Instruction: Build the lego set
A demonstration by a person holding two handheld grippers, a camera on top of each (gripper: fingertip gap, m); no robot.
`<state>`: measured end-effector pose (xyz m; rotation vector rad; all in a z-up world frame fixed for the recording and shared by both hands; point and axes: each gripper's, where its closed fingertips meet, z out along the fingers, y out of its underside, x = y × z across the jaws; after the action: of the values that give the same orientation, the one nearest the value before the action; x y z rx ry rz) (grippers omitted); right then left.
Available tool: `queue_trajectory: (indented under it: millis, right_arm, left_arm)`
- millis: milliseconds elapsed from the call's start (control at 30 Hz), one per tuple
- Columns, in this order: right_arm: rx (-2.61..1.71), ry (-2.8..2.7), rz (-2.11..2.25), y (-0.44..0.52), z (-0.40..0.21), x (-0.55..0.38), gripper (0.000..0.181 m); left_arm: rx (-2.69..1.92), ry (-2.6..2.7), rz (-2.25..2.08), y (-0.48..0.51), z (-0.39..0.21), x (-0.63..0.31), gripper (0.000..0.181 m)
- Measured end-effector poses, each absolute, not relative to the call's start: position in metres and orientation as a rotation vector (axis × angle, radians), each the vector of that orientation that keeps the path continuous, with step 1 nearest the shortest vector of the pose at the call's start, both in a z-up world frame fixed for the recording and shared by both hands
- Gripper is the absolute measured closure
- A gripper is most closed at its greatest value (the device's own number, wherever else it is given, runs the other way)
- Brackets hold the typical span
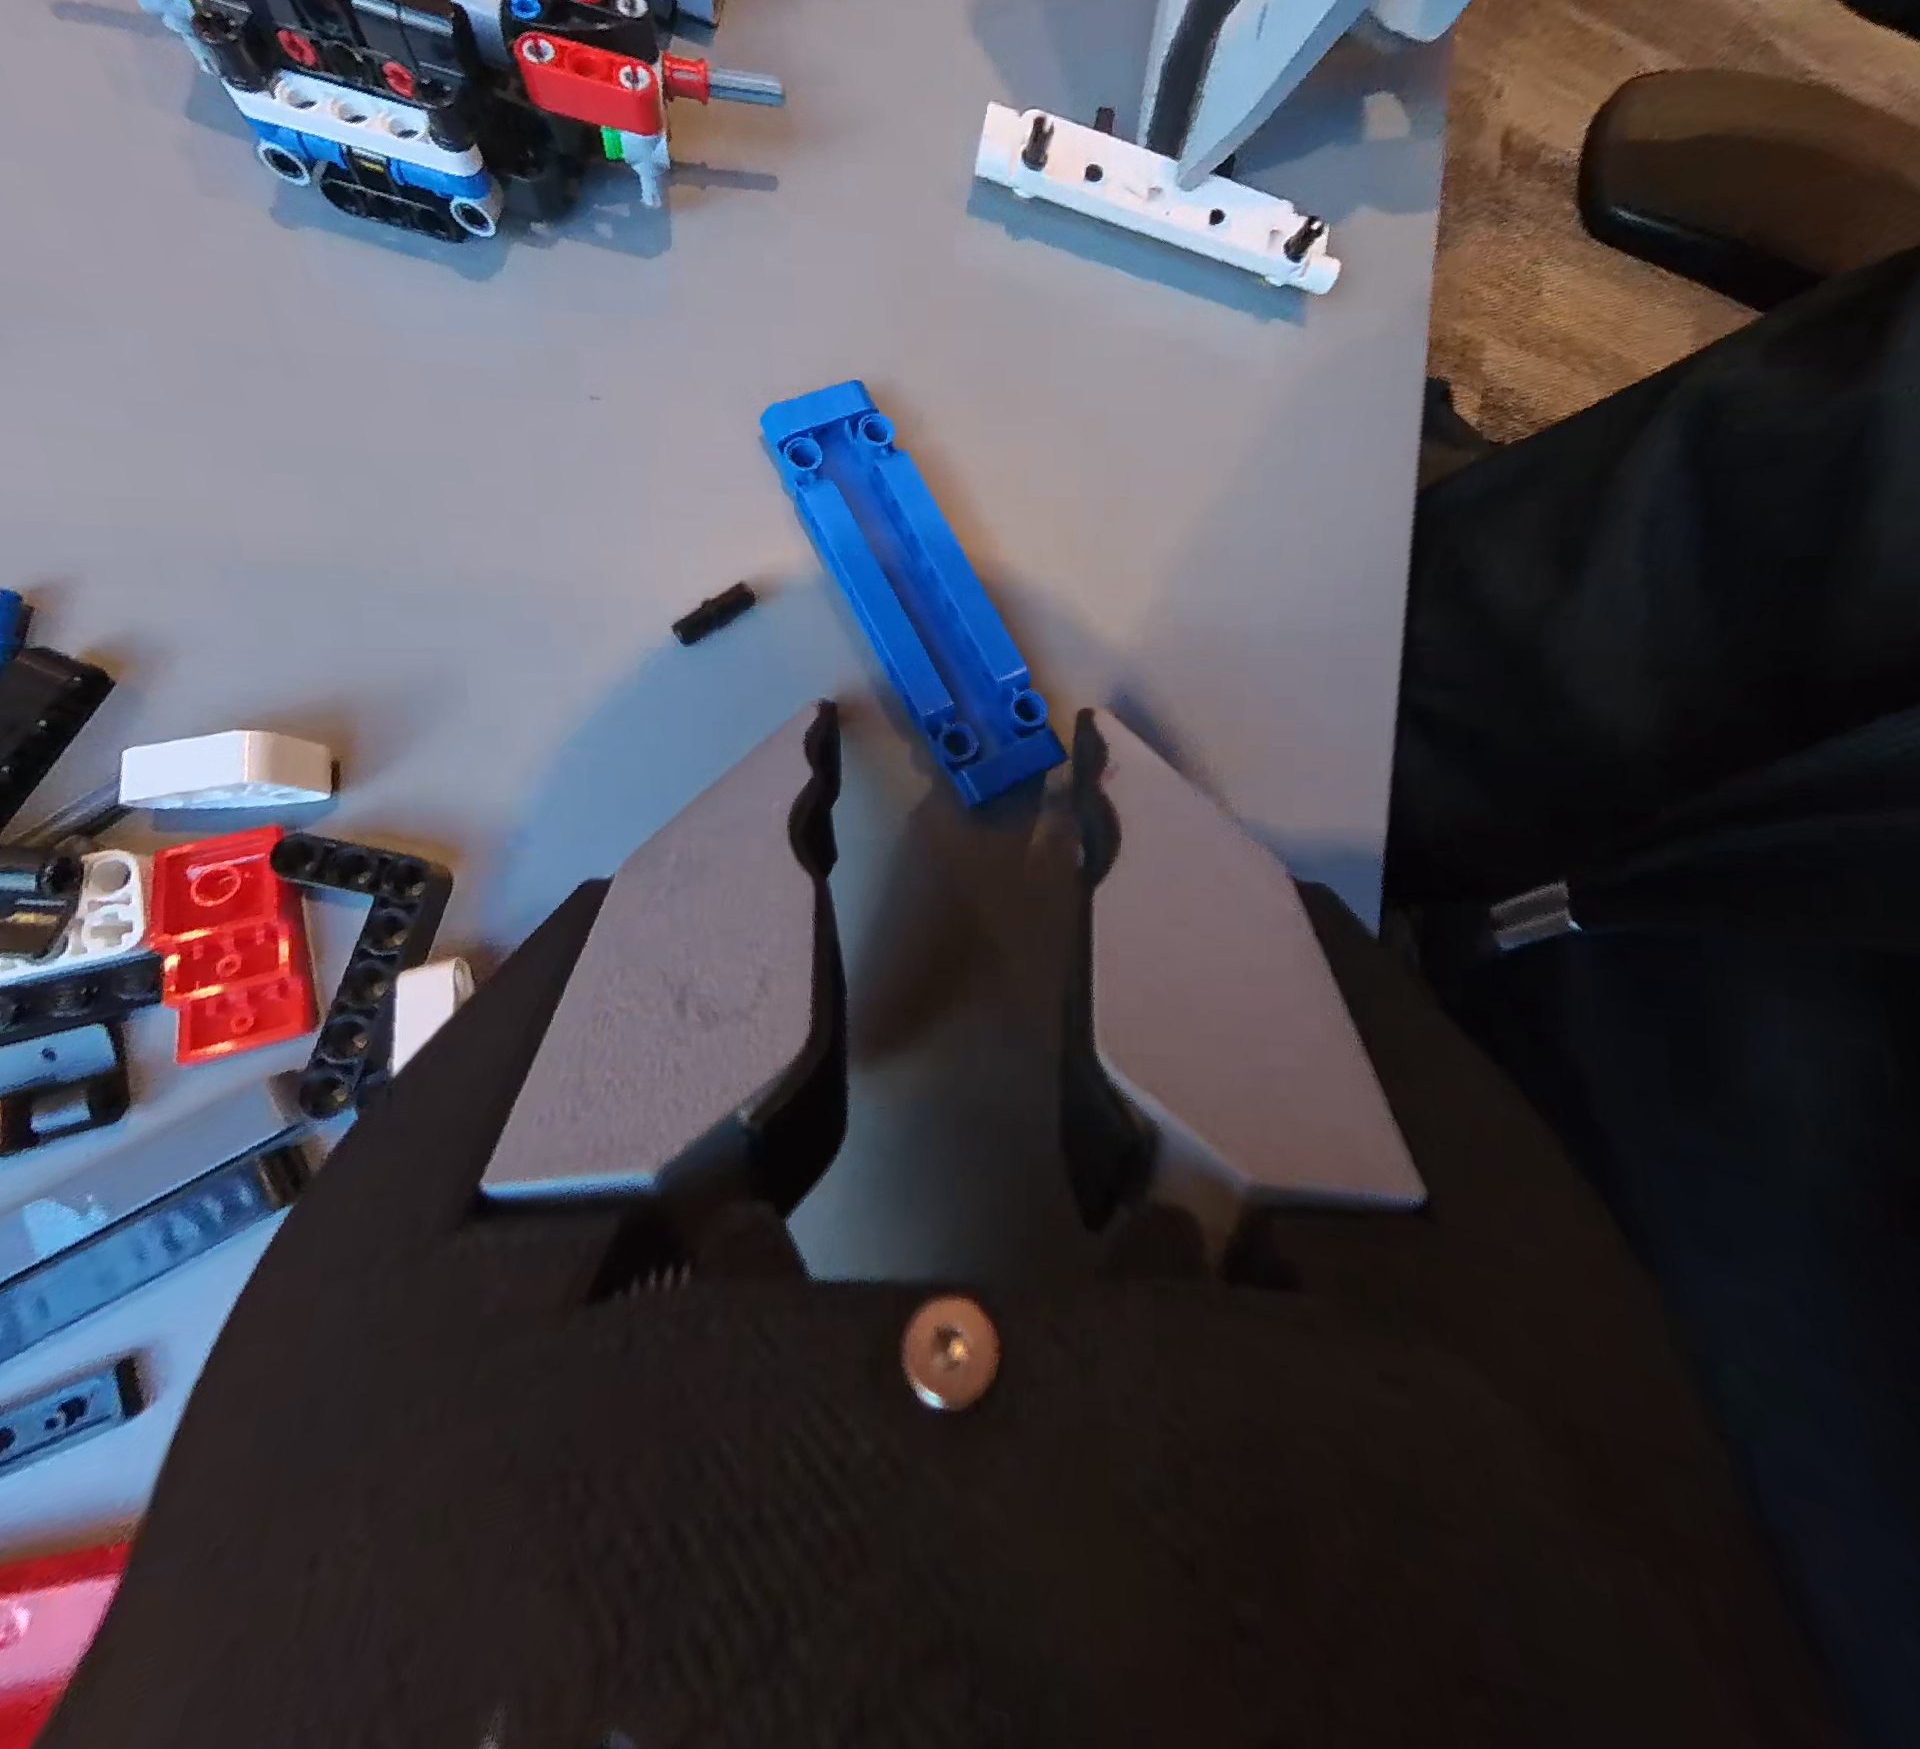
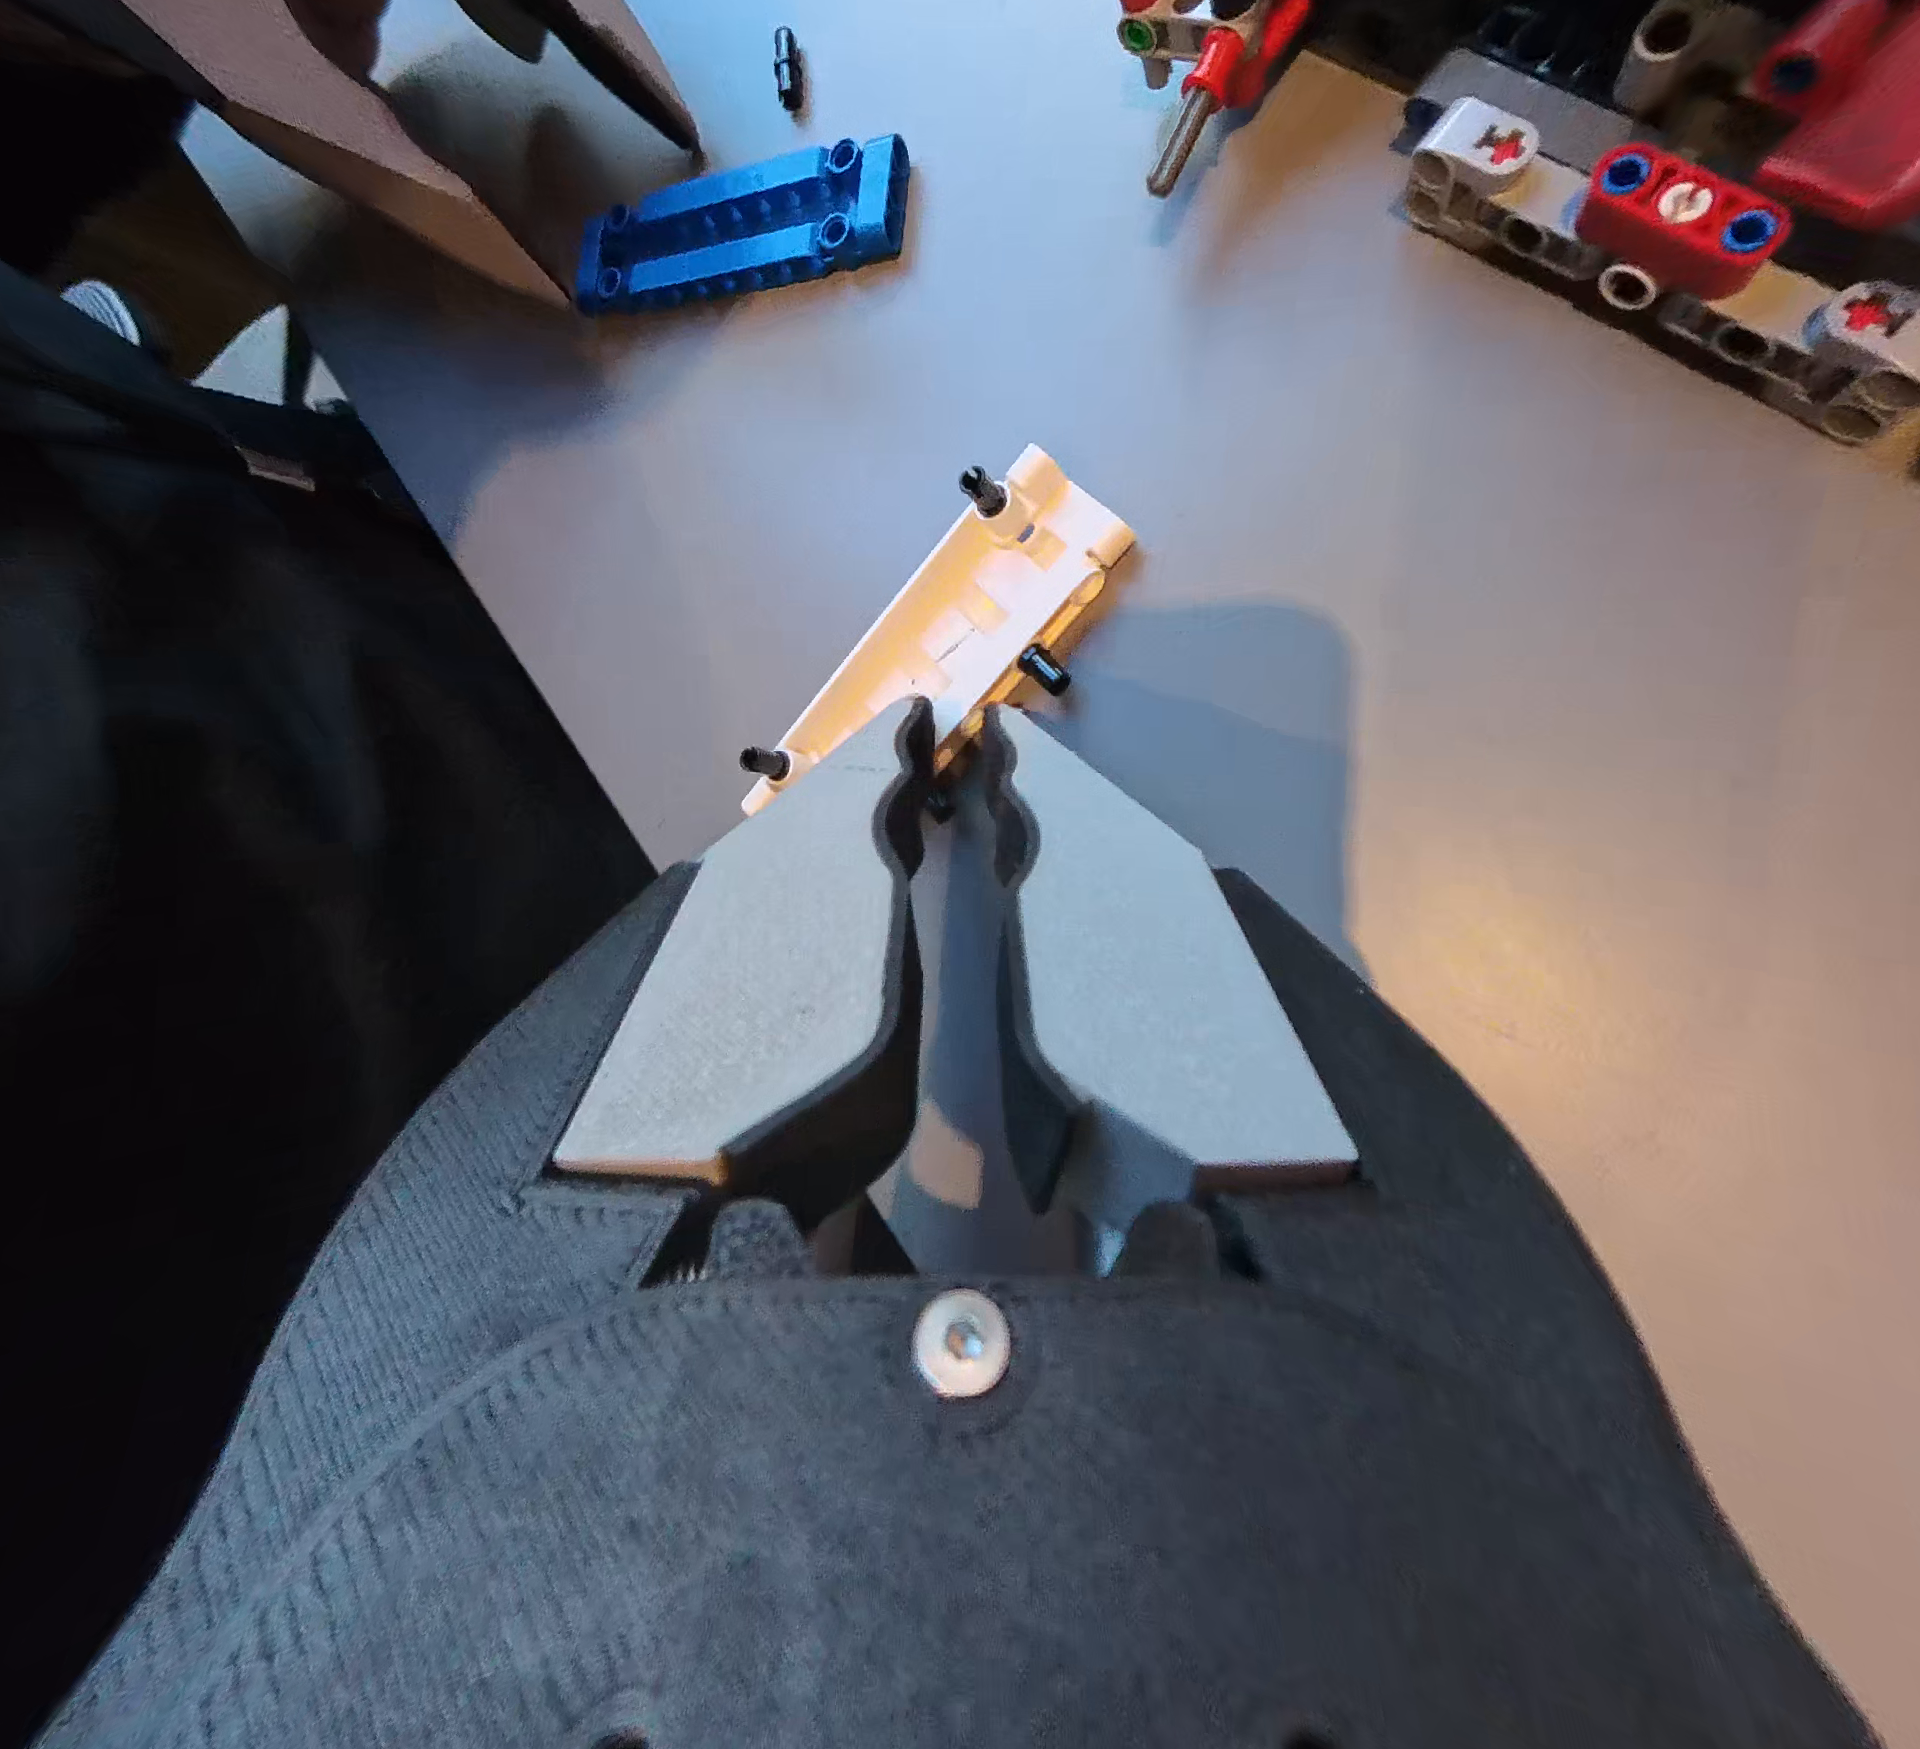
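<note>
In the left wrist view, the left gripper (image 1: 954, 728) hangs over the grey table (image 1: 520, 411) with its jaws spread apart and nothing between them; the near end of a long blue plastic panel (image 1: 914, 593), lying hollow side up, sits just ahead of the gap. A small black connector pin (image 1: 714, 613) lies near the panel's left side. Farther off, the right gripper (image 1: 1195, 177) points down onto a long white plastic panel (image 1: 1153, 198) studded with black pins. A partly built model of black, red, blue and grey beams (image 1: 416, 16) stands at the far left, and loose red, white and black parts (image 1: 229, 941) lie at the left edge.

In the right wrist view, the right gripper (image 2: 951, 728) has its jaws drawn nearly together, clenched on the near edge of the white panel (image 2: 977, 619), which rests tilted on the table (image 2: 1455, 764). The blue panel (image 2: 743, 229) lies beyond, beside the left gripper's fingers (image 2: 447, 172)
</note>
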<state>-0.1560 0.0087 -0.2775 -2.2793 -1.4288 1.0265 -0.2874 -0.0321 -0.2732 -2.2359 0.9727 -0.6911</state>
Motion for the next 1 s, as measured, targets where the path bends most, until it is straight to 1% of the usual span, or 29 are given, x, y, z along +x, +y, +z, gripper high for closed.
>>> queue_trajectory:
  millis: [133, 167, 300, 400, 433, 467, 567, 633, 667, 767, 867, 1000]
  right_arm:
    - [-2.191, -1.473, 1.064, 0.011, -0.276, -0.156, 0.177]
    - [-2.117, -1.503, 1.020, 0.014, -0.275, -0.156, 0.181]
    - [-1.797, -1.630, 0.780, 0.018, -0.257, -0.160, 0.181]
    - [-1.800, -1.676, 0.727, 0.017, -0.259, -0.159, 0.181]
    - [-1.824, -1.657, 0.782, 0.016, -0.258, -0.160, 0.180]
    - [-1.839, -1.615, 0.854, 0.017, -0.253, -0.160, 0.172]
    - [-1.833, -1.436, 1.031, 0.034, -0.231, -0.158, 0.160]
    - [-1.806, -1.320, 1.108, 0.049, -0.218, -0.155, 0.155]
    - [-1.799, -1.284, 1.115, 0.056, -0.216, -0.154, 0.152]
    - [-1.790, -1.234, 1.056, 0.071, -0.222, -0.153, 0.147]
    - [-1.729, -1.185, 0.966, 0.083, -0.218, -0.152, 0.145]
    - [-1.708, -1.119, 0.948, 0.090, -0.220, -0.152, 0.143]
  left_arm:
    - [-2.208, 1.001, -0.741, -0.034, -0.273, -0.283, 0.139]
    - [-2.197, 1.008, -0.748, -0.034, -0.273, -0.283, 0.140]
    - [-2.178, 1.026, -0.788, -0.035, -0.272, -0.281, 0.139]
    - [-2.176, 1.026, -0.829, -0.037, -0.271, -0.281, 0.137]
    - [-2.174, 1.027, -0.845, -0.038, -0.270, -0.281, 0.136]
    - [-2.171, 1.026, -0.862, -0.039, -0.270, -0.282, 0.133]
    - [-2.175, 0.988, -0.944, -0.040, -0.267, -0.287, 0.128]
    - [-2.177, 0.918, -1.041, -0.038, -0.262, -0.290, 0.127]
    - [-2.164, 0.879, -1.095, -0.037, -0.258, -0.292, 0.130]
    - [-2.041, 0.779, -1.213, -0.032, -0.237, -0.298, 0.157]
    - [-1.985, 0.720, -1.159, -0.026, -0.229, -0.305, 0.152]
    - [-1.959, 0.713, -1.059, -0.023, -0.226, -0.308, 0.154]
